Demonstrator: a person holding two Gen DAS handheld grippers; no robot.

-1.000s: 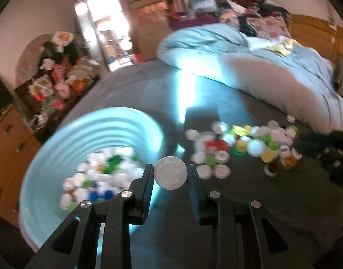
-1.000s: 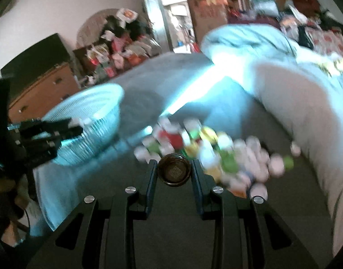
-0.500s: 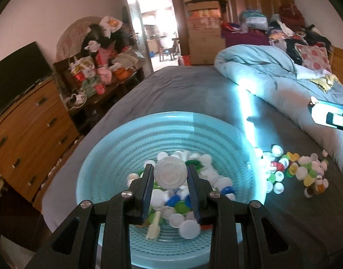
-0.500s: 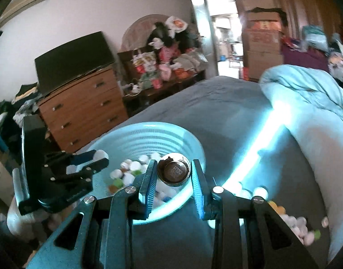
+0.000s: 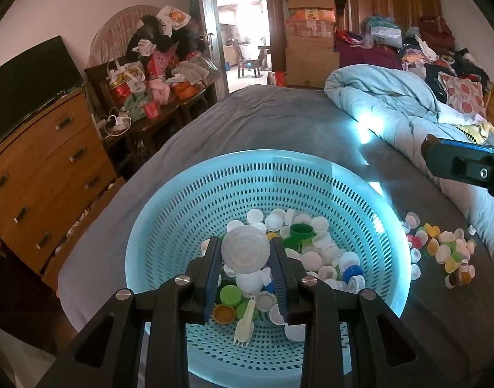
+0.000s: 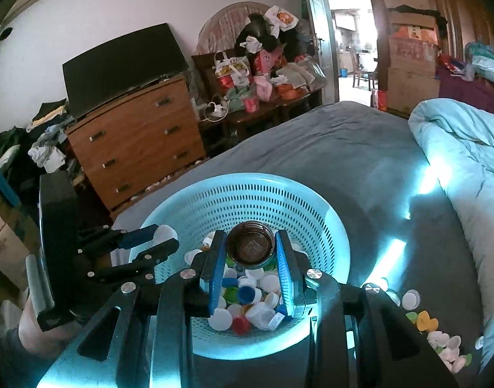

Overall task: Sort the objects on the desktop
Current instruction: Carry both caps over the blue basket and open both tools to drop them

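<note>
Presently the left gripper (image 5: 245,255) pinches a round white plastic lid (image 5: 245,251) and the right gripper (image 6: 251,252) a dark brown metal cap (image 6: 251,248), both at frame centre over the perforated turquoise plastic basket (image 5: 311,174); crowded simultaneous release risks collision or bounce-out onto the grey bed (image 5: 279,113).

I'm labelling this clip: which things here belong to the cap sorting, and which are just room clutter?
Job:
- blue basket of caps
- white cap in left gripper
- brown cap in right gripper
- loose caps on the bed

Lying about:
- quilt
- dresser
- TV
- boxes
</note>
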